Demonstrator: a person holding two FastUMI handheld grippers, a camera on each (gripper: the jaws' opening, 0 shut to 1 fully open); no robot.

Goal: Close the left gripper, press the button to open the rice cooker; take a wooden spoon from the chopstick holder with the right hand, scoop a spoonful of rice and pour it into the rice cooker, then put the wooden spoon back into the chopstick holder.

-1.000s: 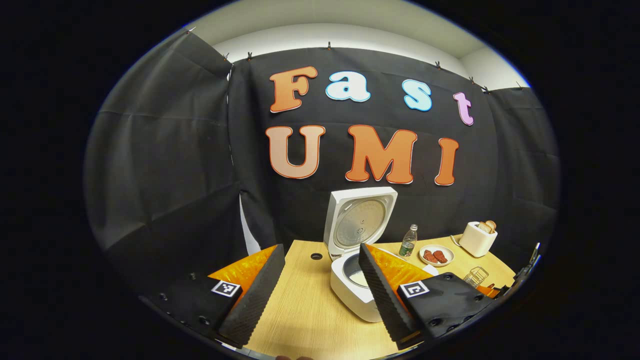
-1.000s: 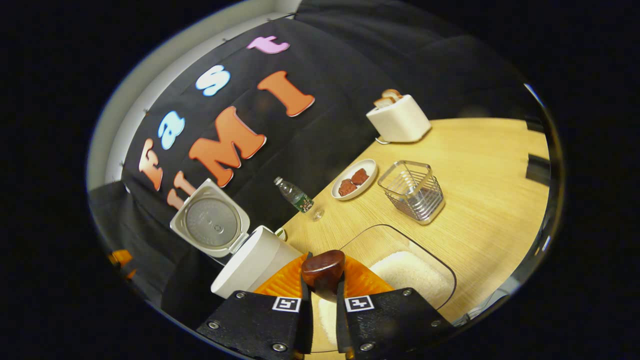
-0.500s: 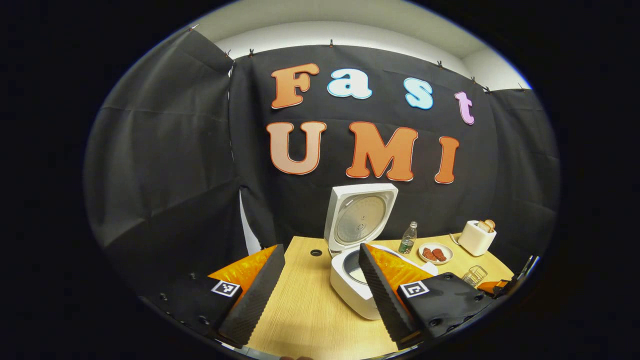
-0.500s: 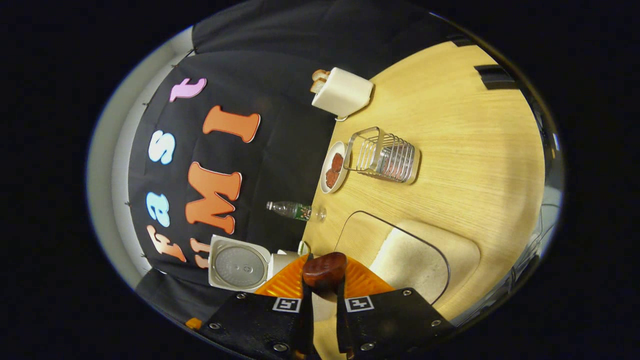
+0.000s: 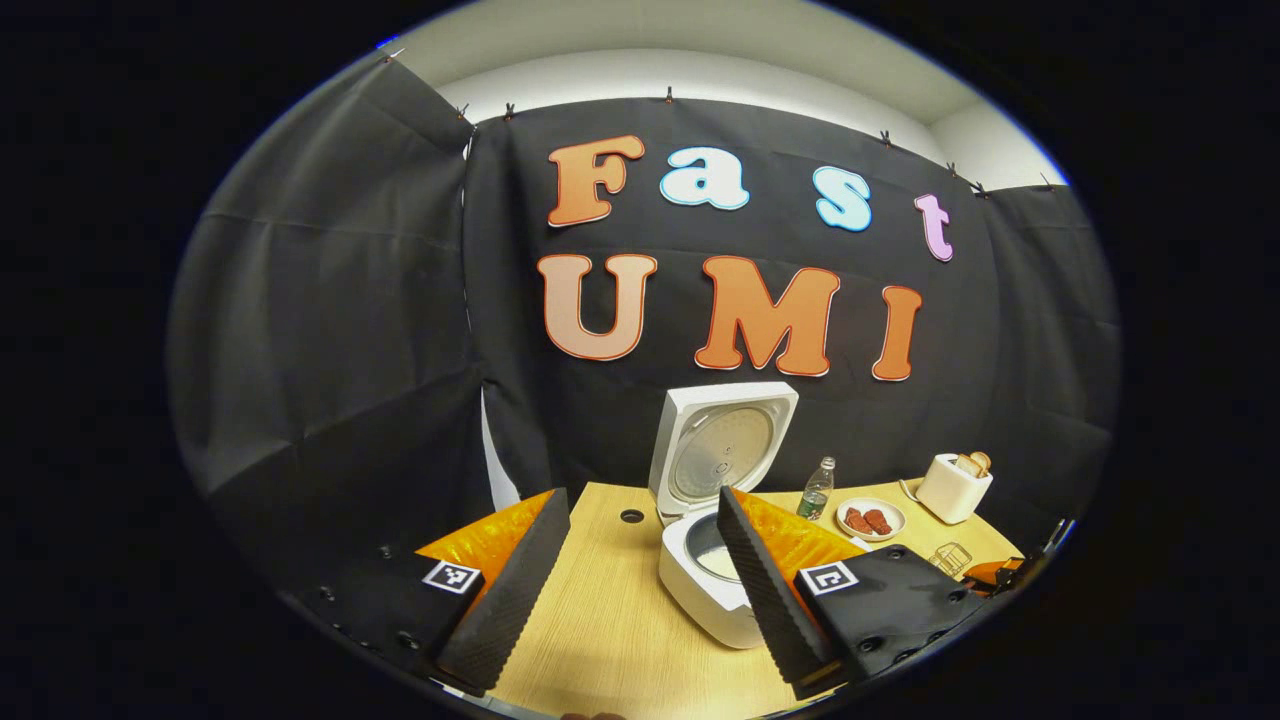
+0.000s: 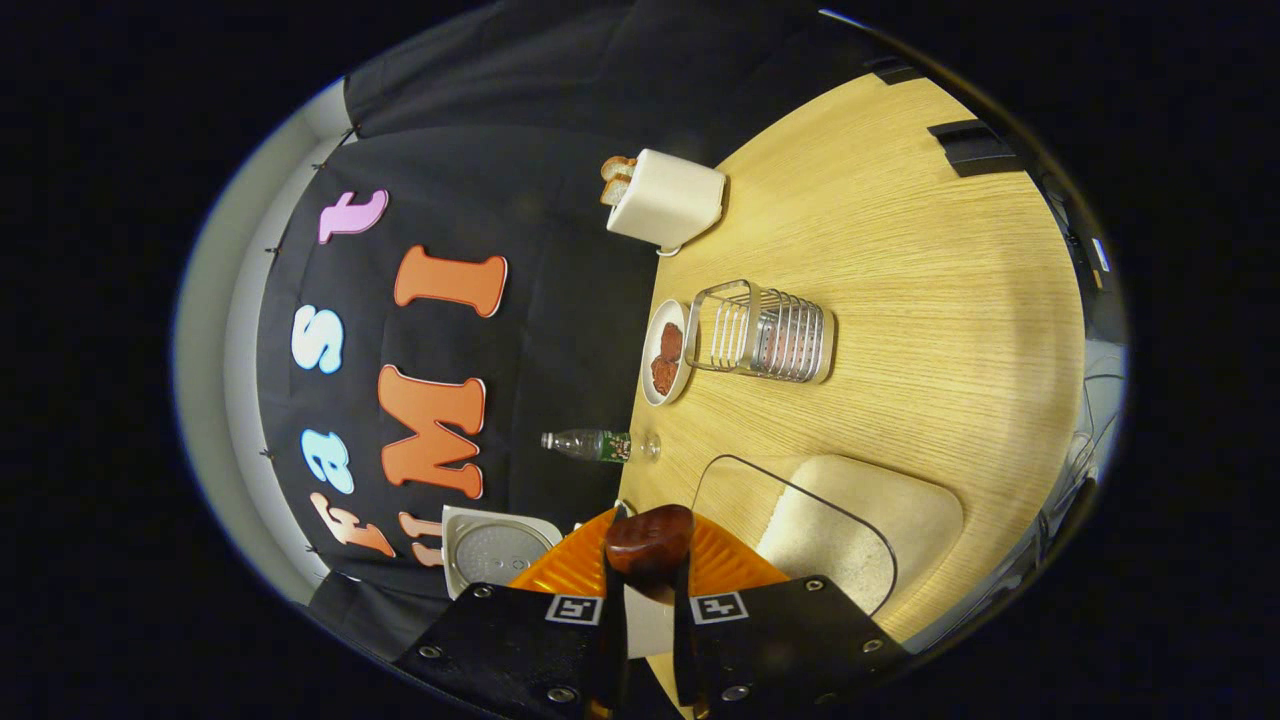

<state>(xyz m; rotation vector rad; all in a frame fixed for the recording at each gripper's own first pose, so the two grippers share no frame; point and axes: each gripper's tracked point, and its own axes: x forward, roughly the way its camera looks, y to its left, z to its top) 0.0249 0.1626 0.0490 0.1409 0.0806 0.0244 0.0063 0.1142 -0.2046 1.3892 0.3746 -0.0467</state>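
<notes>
The right gripper (image 6: 648, 590) has both fingers pressed on the dark handle end of the wooden spoon (image 6: 648, 538), and the view is rolled hard over, so the table (image 6: 940, 300) stands almost on edge. I judge this to be the pour. The spoon's bowl is hidden behind the fingers, so whether rice is leaving it cannot be told. The open lid of the rice cooker (image 6: 497, 549) sits at about nine o'clock from the fingertips, just beside them. The clear rice tray (image 6: 850, 530) lies at about three o'clock. The wire chopstick holder (image 6: 765, 332) is farther out, near one o'clock, with the meat plate (image 6: 664, 352) touching or just beside it and the toaster (image 6: 664, 201) beyond.

To pour well, hold the bowl over the inner pot, not its rim. Turn the wrist steadily, and wait until the grains stop before righting it.

The left gripper (image 5: 634, 570) hangs wide open, holding nothing. The rice cooker (image 5: 712, 520) stands at one o'clock from it, lid up, with pale contents in the pot. It is best kept clear.
</notes>
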